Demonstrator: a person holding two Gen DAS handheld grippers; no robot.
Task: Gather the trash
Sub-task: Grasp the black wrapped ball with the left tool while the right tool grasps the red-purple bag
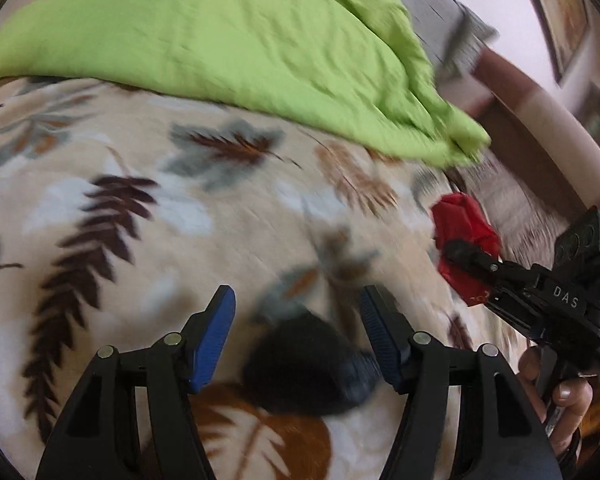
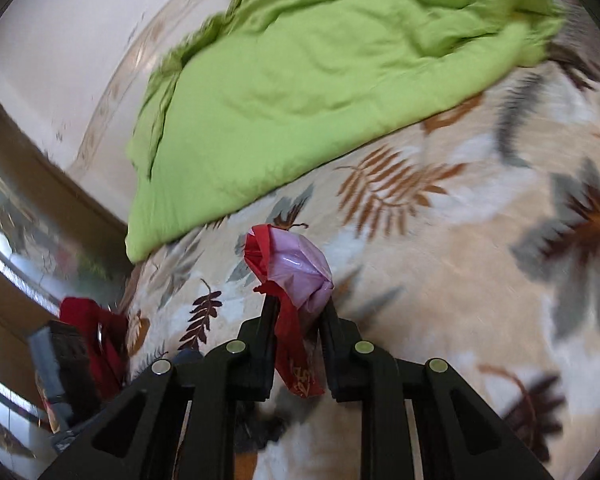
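My right gripper is shut on a crumpled wad of red and pink plastic and holds it above the bed. The same red wad and the right gripper show at the right of the left wrist view. My left gripper is open with blue pads, low over the leaf-patterned blanket. A blurred black lump lies on the blanket between and just behind its fingers.
A lime green quilt lies bunched across the far part of the bed; it also shows in the right wrist view. A wooden bed frame and wall run along the right. Red cloth hangs at the bed's left edge.
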